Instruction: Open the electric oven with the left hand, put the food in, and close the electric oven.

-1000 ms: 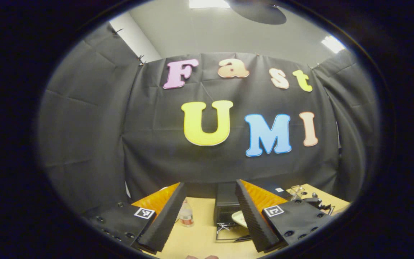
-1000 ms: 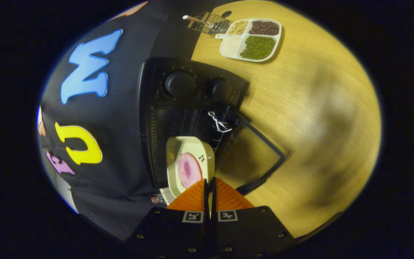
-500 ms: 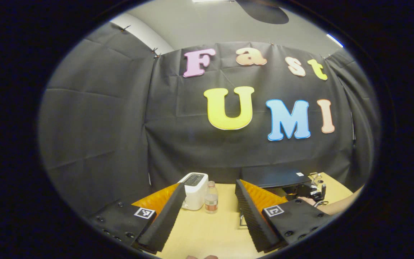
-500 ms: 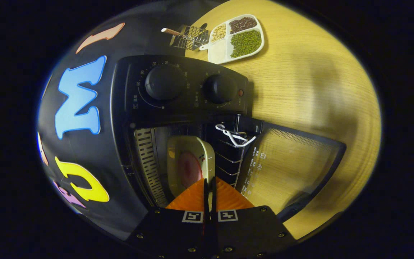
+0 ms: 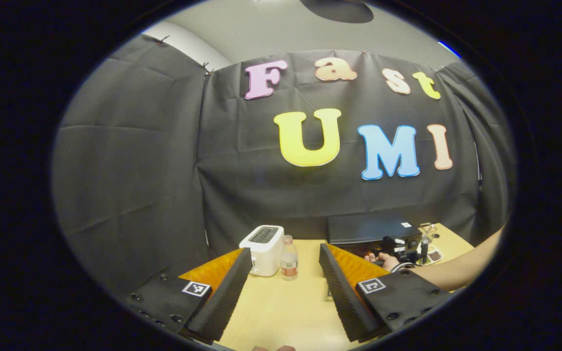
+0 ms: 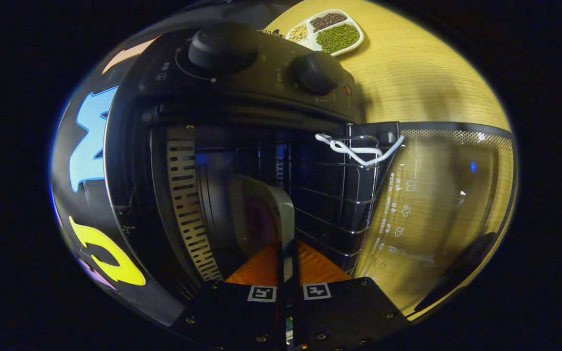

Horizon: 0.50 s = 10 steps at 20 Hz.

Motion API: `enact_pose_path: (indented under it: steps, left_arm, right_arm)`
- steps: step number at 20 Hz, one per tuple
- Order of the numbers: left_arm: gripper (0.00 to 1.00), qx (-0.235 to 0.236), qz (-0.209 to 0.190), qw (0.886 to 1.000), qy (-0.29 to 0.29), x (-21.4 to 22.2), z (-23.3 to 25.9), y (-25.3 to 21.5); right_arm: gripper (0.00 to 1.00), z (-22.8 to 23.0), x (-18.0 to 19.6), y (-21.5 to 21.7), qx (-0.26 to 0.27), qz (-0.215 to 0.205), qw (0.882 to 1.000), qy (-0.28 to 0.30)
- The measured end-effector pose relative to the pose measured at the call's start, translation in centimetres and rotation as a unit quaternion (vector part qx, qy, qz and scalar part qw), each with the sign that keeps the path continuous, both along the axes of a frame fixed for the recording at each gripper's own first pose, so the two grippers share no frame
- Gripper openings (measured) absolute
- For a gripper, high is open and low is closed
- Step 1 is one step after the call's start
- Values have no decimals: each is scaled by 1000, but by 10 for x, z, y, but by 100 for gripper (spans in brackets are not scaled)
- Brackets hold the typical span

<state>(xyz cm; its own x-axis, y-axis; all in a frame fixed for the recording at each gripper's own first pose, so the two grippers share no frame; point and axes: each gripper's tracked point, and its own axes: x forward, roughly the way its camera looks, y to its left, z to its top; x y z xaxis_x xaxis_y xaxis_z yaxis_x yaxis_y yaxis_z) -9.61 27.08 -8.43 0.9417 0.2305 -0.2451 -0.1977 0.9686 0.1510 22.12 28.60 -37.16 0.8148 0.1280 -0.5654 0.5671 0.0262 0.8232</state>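
Observation:
The black electric oven (image 6: 242, 102) stands with its glass door (image 6: 437, 204) folded down flat and its cavity open. My right gripper (image 6: 286, 246) is shut on the rim of a cream plate (image 6: 261, 219) with a pink slice of food on it. The plate is inside the cavity, over the wire rack (image 6: 330, 204). In the left gripper view my left gripper (image 5: 283, 273) hangs open over the table with nothing between its fingers. Far to its right are the oven (image 5: 366, 228) and a hand (image 5: 381, 258) on the other gripper.
A white toaster (image 5: 263, 242) and a small bottle (image 5: 289, 257) stand at the back of the wooden table (image 5: 281, 307). A divided tray of beans (image 6: 327, 30) lies beyond the oven. A white cord (image 6: 354, 148) hangs at the door hinge.
My right gripper has carried the plate forward from the oven's mouth into the cavity. The left gripper view has swung left, away from the oven toward the toaster and bottle.

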Motion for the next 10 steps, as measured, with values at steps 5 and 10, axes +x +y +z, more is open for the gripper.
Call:
enact_pose_path:
  steps: [5,10]
  left_arm:
    - [94,-13,-22,1000,-9,17,0,-22]
    - [98,-28,-69,997,-21,45,0,-62]
  right_arm:
    - [21,20,-20,-1,-48,77,996,-16]
    - [27,46,-65,-21,-170,198,965,-33]
